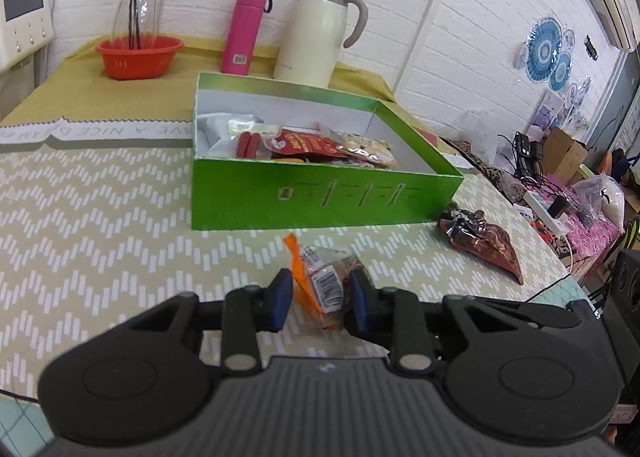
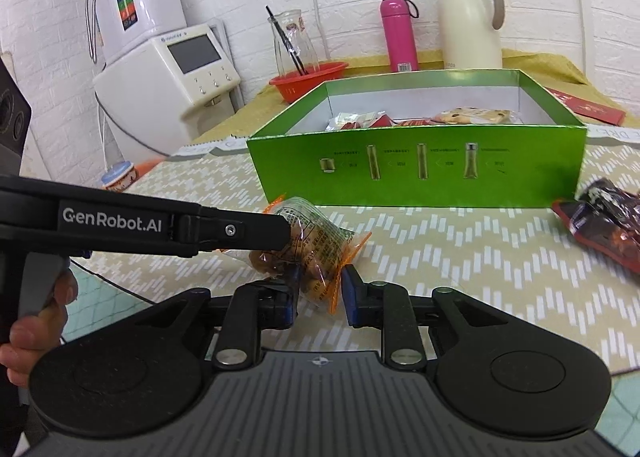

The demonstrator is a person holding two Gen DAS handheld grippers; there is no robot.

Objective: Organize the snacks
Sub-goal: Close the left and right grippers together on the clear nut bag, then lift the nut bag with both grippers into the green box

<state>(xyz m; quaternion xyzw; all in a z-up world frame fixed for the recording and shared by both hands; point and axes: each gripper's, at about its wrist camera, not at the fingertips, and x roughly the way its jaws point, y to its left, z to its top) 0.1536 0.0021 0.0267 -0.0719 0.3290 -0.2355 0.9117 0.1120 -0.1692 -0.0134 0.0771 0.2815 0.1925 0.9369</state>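
Note:
A clear snack packet with orange edges (image 1: 320, 281) lies on the table in front of the green box (image 1: 320, 193), which holds several snack packs. My left gripper (image 1: 320, 299) is closed on this packet from both sides. In the right wrist view the same packet (image 2: 316, 241) sits between my right gripper's fingers (image 2: 320, 293), which press its orange end, while the left gripper's black arm (image 2: 224, 231) reaches in from the left onto it. A dark red snack bag (image 1: 480, 237) lies right of the box and also shows in the right wrist view (image 2: 600, 221).
A red bowl (image 1: 138, 55), glass carafe (image 1: 138, 5), pink bottle (image 1: 244, 31) and cream thermos jug (image 1: 320, 31) stand behind the box. A white appliance (image 2: 168, 77) stands at the left. Cluttered cables and bags (image 1: 560, 193) lie at the right beyond the table edge.

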